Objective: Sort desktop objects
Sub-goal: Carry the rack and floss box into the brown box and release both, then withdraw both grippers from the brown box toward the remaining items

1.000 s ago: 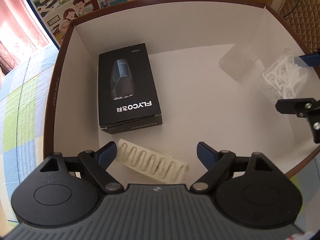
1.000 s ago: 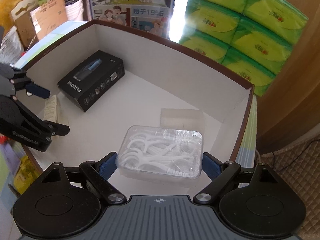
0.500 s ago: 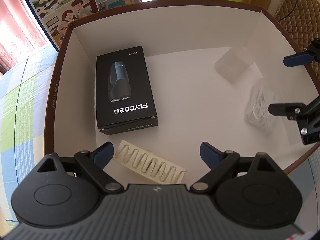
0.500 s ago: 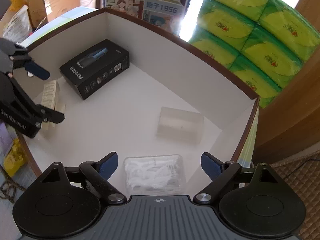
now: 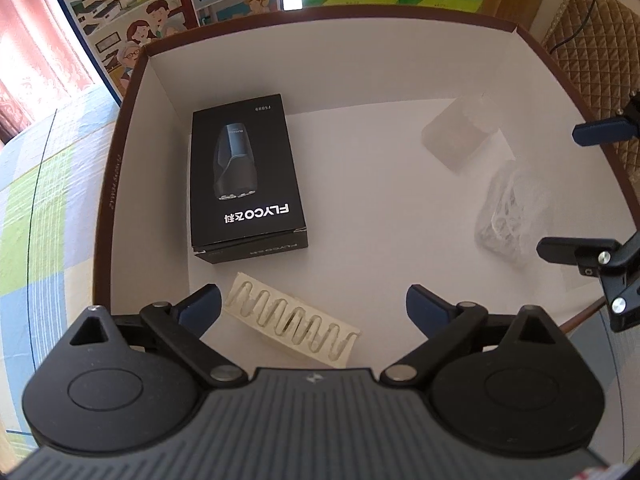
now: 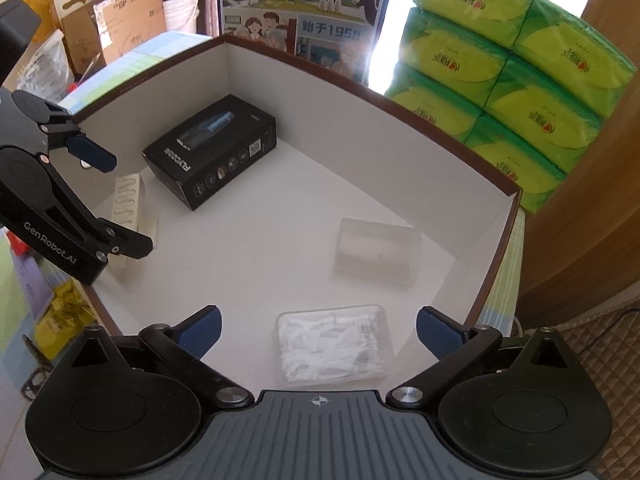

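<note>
A sunlit room, green tissue packs (image 6: 516, 68) stacked by the window and a blue illustrated poster (image 5: 160, 8) behind a large brown-rimmed box (image 6: 496, 256) with a white inside. The clear case of white floss picks (image 6: 334, 346) now lies flat on the box floor near the front right corner; a second ago it was clamped between the fingers of the right gripper (image 6: 318, 330), raised above the floor. That gripper has since let go and pulled back a little, its jaws spread wide with the case lying loose between and just ahead of them. A frosted clear container (image 6: 378, 252) sits just beyond the case, apart from it. The black FLYCO shaver box (image 5: 246, 180) rests toward the back left corner, unmoved, and the cream card with wavy slots (image 5: 292, 322) lies in front of it, likewise where it was. The left gripper (image 5: 314, 306) hovers over that card, jaws wide apart and empty, as before.
</note>
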Demonstrator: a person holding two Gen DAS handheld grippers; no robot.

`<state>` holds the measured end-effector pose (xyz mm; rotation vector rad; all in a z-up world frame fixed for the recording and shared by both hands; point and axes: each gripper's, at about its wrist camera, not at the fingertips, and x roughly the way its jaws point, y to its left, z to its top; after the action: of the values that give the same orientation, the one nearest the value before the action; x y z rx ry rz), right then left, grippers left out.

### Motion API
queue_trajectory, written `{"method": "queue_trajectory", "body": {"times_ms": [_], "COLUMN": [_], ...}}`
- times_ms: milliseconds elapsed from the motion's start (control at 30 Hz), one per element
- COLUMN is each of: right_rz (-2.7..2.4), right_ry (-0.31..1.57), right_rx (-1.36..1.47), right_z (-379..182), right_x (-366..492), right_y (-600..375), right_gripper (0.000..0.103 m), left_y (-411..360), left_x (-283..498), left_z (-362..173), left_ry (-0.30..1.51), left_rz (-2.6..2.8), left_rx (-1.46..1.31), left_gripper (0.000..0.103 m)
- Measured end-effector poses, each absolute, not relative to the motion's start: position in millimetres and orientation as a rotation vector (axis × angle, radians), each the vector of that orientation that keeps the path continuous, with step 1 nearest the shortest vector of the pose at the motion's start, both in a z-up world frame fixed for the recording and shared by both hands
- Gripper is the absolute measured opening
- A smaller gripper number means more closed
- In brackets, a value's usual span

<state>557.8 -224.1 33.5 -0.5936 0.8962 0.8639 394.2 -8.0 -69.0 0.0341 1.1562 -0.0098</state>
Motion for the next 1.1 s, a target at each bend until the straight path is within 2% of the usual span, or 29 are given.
{"method": "queue_trajectory", "body": {"times_ms": [433,1100], "right_rz": [0.807,0.758], "right_ry": [0.866,0.767], "right_rx": [-0.449,-0.292], "right_z": [56,103], "right_x": [541,479], "right_y": [-243,-265], "right_gripper": [0.101,0.101], "left_y": [-7,20], "left_x": [373,292], "left_z": [-33,32], "left_ry": [1.073,0.886], "left_rz": [-0.004,0.054], "left_rx": [0.018,-0.057], "left_gripper": [0.099,0.099]}}
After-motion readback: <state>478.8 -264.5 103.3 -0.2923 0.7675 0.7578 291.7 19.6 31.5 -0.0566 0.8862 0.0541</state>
